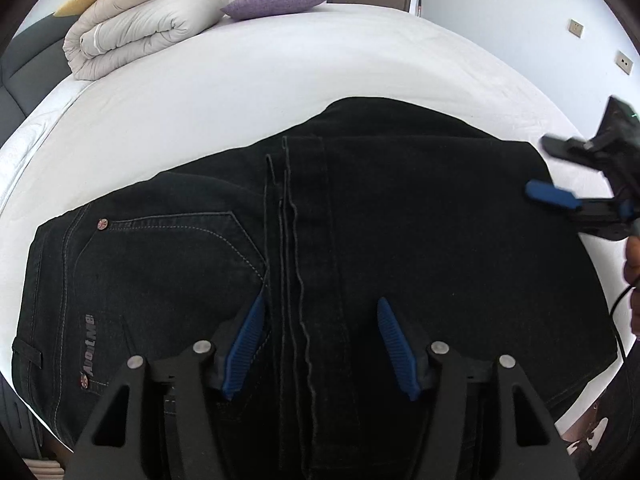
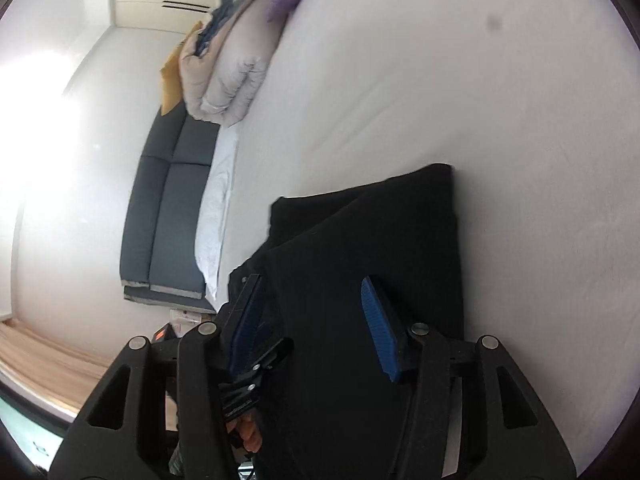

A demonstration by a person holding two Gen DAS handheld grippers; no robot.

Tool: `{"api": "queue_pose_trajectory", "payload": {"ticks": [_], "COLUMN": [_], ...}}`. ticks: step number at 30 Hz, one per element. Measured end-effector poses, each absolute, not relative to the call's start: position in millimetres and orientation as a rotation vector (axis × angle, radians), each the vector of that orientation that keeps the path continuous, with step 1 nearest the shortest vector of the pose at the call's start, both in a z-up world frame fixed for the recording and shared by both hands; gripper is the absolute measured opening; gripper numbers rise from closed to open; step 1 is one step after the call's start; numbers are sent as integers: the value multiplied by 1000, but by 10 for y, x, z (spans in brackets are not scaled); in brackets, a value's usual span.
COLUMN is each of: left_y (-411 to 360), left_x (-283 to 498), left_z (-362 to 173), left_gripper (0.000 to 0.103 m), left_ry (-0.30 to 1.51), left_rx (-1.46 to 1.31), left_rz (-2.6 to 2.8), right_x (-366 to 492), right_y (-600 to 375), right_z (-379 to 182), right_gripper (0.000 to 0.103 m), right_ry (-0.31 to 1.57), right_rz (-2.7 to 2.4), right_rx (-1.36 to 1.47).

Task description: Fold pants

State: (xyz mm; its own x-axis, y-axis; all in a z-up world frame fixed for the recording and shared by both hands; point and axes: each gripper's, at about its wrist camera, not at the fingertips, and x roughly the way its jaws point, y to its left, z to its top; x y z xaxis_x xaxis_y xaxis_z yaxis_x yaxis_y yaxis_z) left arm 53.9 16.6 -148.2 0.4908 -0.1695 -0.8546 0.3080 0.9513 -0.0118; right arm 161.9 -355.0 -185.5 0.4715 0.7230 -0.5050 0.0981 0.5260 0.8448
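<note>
Dark black jeans (image 1: 320,240) lie folded on the white bed (image 1: 240,80), a back pocket and a leg hem facing up. My left gripper (image 1: 322,310) is open just above the middle of the jeans, its blue pads either side of the hem seams. My right gripper (image 1: 538,168) shows at the right end of the jeans, open, one blue pad (image 1: 552,196) at the fold's edge. In the right wrist view the right gripper (image 2: 314,292) is open over the jeans (image 2: 380,248), rolled sideways, with nothing between its pads.
A rolled beige duvet (image 1: 140,28) and a purple pillow (image 1: 276,2) lie at the far end of the bed. A dark grey headboard (image 2: 168,208) runs along the left side. A wall with sockets (image 1: 576,28) stands to the right.
</note>
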Motion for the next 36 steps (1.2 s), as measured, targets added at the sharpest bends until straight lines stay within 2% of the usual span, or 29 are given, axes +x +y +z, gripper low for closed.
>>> {"api": "queue_pose_trajectory", "payload": {"ticks": [1, 3, 14, 23, 28, 33, 36], "left_y": [169, 186, 83, 94, 104, 125, 206], "left_x": [534, 501, 481, 478, 477, 471, 465], "left_z": [-1485, -1494, -1490, -1505, -1503, -1504, -1465], "left_gripper": [62, 63, 63, 63, 63, 63, 62], "left_ry": [1017, 1013, 1001, 995, 991, 984, 978], "left_rx": [151, 148, 149, 142, 137, 126, 74], "left_rz": [-291, -290, -273, -273, -274, -276, -292], "right_x": [1632, 1659, 864, 364, 180, 148, 298], "right_y": [-3572, -3500, -2989, -2670, -2526, -2563, -2569], "right_z": [-1940, -2089, -2039, -2076, -2027, -1691, -1513], "right_gripper": [36, 34, 34, 34, 36, 38, 44], "right_ry": [1037, 1033, 1135, 1135, 1238, 1124, 1067], "right_rz": [464, 471, 572, 599, 566, 620, 625], "right_rx": [982, 985, 866, 899, 778, 801, 806]}}
